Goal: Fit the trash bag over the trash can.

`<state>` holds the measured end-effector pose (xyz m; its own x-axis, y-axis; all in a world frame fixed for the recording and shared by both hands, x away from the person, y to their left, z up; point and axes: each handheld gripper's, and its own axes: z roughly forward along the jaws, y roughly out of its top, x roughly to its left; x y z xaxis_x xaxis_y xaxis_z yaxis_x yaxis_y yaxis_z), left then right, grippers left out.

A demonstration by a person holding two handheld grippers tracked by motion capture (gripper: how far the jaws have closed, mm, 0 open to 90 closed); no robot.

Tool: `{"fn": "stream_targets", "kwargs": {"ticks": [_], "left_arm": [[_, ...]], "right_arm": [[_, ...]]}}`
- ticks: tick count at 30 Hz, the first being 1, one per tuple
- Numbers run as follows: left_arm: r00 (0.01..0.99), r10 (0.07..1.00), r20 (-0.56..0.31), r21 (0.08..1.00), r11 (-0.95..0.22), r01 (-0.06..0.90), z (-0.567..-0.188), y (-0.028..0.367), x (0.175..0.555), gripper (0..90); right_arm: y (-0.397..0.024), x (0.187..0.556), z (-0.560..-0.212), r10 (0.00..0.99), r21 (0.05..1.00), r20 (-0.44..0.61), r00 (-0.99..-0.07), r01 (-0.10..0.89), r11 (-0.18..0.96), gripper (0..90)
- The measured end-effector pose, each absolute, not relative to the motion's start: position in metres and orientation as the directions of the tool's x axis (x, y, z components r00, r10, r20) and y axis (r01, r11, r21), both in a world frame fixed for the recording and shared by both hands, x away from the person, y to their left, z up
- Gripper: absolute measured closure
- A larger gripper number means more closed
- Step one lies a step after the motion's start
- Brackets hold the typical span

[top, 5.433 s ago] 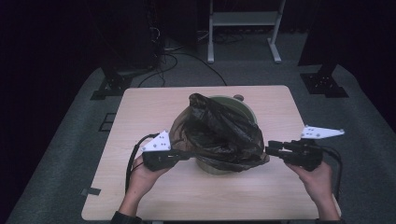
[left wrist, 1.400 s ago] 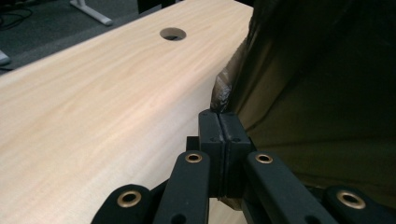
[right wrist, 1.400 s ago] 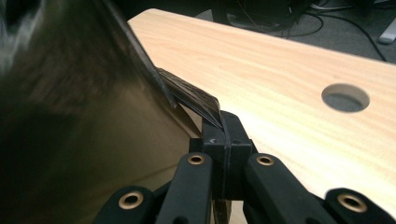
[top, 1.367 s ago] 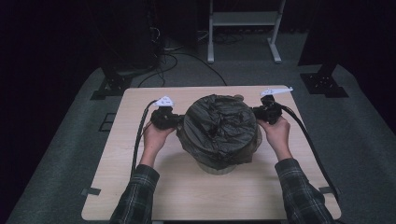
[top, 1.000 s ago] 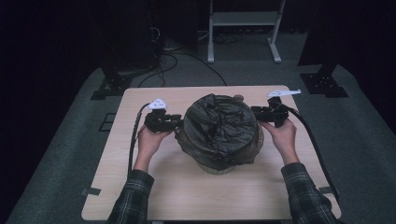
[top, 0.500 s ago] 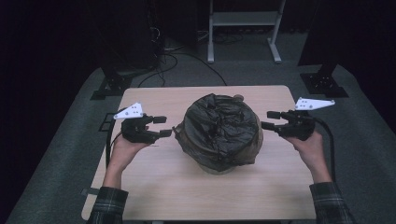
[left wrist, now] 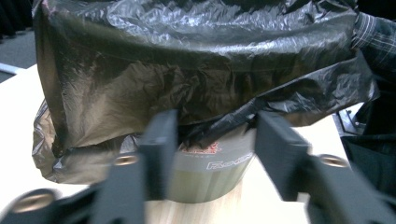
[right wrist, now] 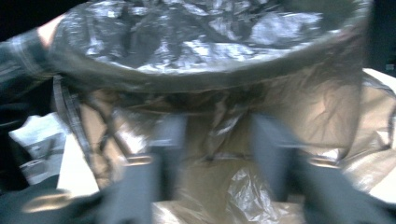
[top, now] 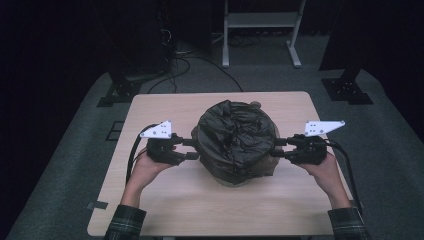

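Note:
A round bin (top: 231, 180) stands mid-table with a crinkled black plastic bag (top: 235, 132) pulled over its top and sides. My left gripper (top: 194, 149) points at the bin's left side, my right gripper (top: 274, 148) at its right side. In the left gripper view the bag (left wrist: 187, 60) hangs over the labelled bin wall (left wrist: 205, 172). A loose fold of the hem lies between the jaws of the left gripper (left wrist: 215, 135), which have just been closing but stand apart. In the right gripper view thin bag film (right wrist: 201, 42) sits between the jaws of the right gripper (right wrist: 218, 135), also just closing and still apart.
The wooden table (top: 165, 205) has bare room in front of the bin and at both sides. Behind it on the dark carpet are a metal stand (top: 260, 20), cables (top: 185, 65) and two black stand bases (top: 120, 92) (top: 347, 90).
Both grippers have come inward from beside the bin to its lower sides and a little toward the person. Their jaws are narrower than half a second ago.

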<state>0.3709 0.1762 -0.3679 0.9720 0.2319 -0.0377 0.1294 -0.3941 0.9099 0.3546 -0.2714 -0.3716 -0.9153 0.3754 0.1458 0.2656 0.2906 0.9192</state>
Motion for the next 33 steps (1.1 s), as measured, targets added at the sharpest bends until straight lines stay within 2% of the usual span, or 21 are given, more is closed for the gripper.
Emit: {"fn": "stream_targets", "kwargs": {"ticks": [2, 4, 5, 11, 33], "left_arm": [[0.974, 0.224, -0.025, 0.904, -0.411, 0.118, -0.369, 0.174, 0.37, 69.1], [0.978, 0.207, -0.023, 0.9, -0.422, 0.111, -0.37, 0.172, 0.368, 83.7], [0.979, 0.205, -0.019, 0.897, -0.429, 0.108, -0.371, 0.171, 0.368, 88.6], [0.978, 0.207, -0.028, 0.873, -0.472, 0.125, -0.381, 0.166, 0.366, 89.8], [0.958, 0.277, -0.073, 0.765, -0.601, 0.232, -0.442, 0.171, 0.368, 89.8]], "right_arm": [[-0.27, 0.354, -0.371, 0.371, 0.92, 0.147, -0.917, 0.264, 0.289, 79.6], [-0.27, 0.352, -0.371, 0.367, 0.917, 0.146, -0.919, 0.265, 0.297, 88.4], [-0.269, 0.352, -0.371, 0.362, 0.917, 0.148, -0.92, 0.265, 0.297, 89.8], [-0.267, 0.349, -0.377, 0.365, 0.905, 0.151, -0.919, 0.277, 0.323, 90.0], [-0.266, 0.349, -0.435, 0.43, 0.821, 0.169, -0.887, 0.369, 0.437, 90.0]]}}
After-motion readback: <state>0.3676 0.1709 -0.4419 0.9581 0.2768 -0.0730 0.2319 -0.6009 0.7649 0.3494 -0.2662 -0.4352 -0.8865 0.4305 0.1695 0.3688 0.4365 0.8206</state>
